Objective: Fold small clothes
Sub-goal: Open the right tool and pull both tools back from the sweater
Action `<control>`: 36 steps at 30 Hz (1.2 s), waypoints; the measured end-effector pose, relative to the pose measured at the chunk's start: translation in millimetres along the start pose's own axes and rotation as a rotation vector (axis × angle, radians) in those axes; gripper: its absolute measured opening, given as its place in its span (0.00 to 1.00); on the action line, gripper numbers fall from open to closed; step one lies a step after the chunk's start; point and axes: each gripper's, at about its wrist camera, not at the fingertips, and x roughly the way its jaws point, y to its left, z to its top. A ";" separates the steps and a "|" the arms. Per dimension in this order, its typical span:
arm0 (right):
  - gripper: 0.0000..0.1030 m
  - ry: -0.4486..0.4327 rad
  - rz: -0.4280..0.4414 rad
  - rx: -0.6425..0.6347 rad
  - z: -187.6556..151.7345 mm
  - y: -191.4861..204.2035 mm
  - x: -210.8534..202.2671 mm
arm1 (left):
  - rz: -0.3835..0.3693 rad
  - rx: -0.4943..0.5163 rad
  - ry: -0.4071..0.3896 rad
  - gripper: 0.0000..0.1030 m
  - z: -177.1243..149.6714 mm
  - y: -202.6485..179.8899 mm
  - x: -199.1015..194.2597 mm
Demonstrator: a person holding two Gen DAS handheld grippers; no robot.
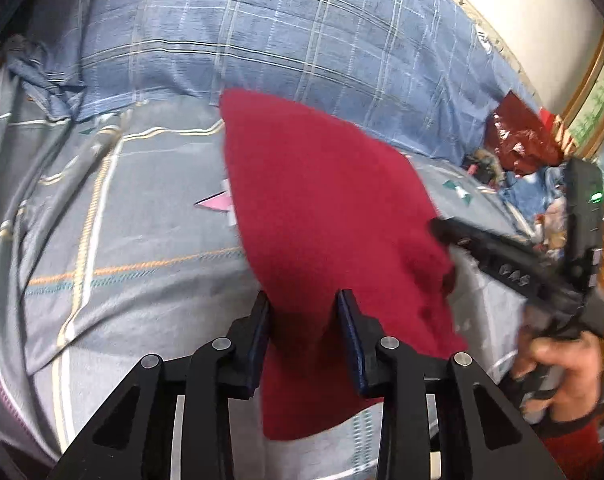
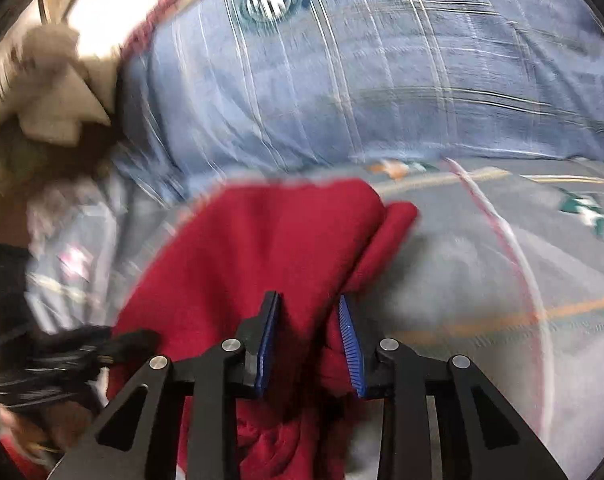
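A dark red garment (image 1: 321,208) lies spread on the bed's grey patterned sheet (image 1: 142,220). My left gripper (image 1: 303,300) stands at its near edge with the jaws apart and red cloth between the pads. In the right wrist view the same red garment (image 2: 262,248) is blurred, with a fold at its right side. My right gripper (image 2: 309,304) has its jaws apart around a bunched part of the cloth. The right gripper also shows in the left wrist view (image 1: 437,226), at the garment's right edge. Whether either gripper pinches the cloth is unclear.
A blue plaid quilt (image 1: 302,40) with a round badge lies across the far side of the bed. A heap of red and blue items (image 1: 517,148) sits at the far right. A beige bundle (image 2: 50,88) lies at the left in the right wrist view.
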 end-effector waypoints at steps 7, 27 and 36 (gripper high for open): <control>0.36 -0.096 -0.018 -0.069 -0.8 24.1 -44.8 | 0.086 -0.007 -0.093 0.55 1.0 -11.2 -35.7; 0.41 0.008 0.008 -0.005 -26.7 15.0 -13.6 | 0.261 0.044 -0.143 0.59 -16.5 -48.4 -20.8; 0.72 -0.093 -0.018 -0.005 -26.8 31.2 -42.2 | 0.300 0.092 -0.212 0.68 -36.8 -63.4 -55.1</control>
